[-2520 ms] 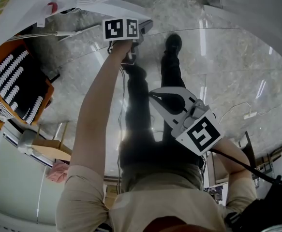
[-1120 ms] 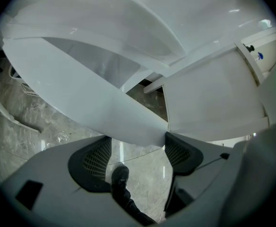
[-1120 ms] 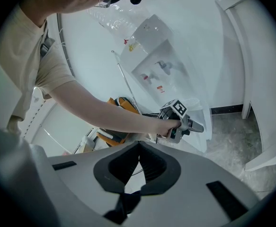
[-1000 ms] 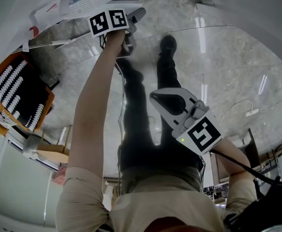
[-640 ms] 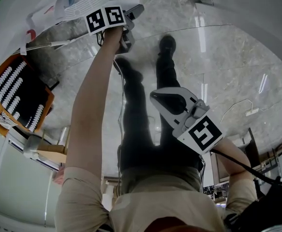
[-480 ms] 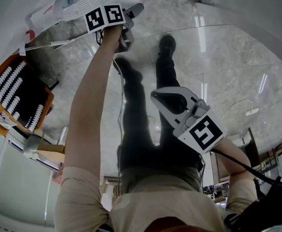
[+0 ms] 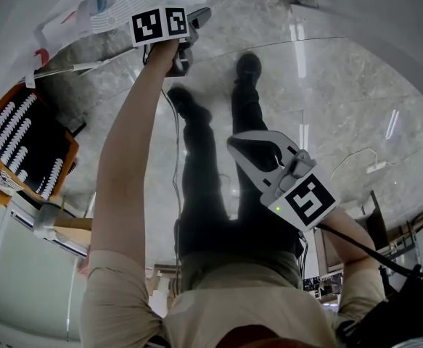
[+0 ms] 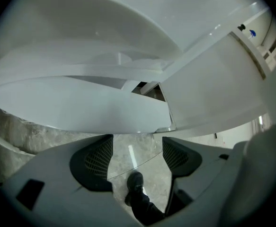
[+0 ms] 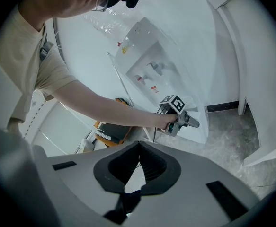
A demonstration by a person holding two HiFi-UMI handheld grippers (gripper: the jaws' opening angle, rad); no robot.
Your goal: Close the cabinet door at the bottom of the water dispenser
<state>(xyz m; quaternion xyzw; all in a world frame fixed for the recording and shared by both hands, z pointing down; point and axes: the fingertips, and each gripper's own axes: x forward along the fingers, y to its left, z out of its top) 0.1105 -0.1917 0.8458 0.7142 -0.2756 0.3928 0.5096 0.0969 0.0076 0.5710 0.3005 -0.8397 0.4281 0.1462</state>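
Two grippers. Left gripper (image 7: 201, 14), far left: jaws apart, nothing between them, close before the white cabinet door (image 8: 81, 110). Door stands ajar at the foot of the water dispenser (image 9: 149, 70), a dark gap at its edge. Right gripper (image 9: 138, 143), near, above the person's legs (image 7: 204, 187): jaws together, empty. Floor (image 7: 342, 100): grey marble.

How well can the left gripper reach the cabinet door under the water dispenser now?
Probably yes. The left gripper is at the foot of the water dispenser, jaws apart and empty, and the white cabinet door stands close before it, nothing between.
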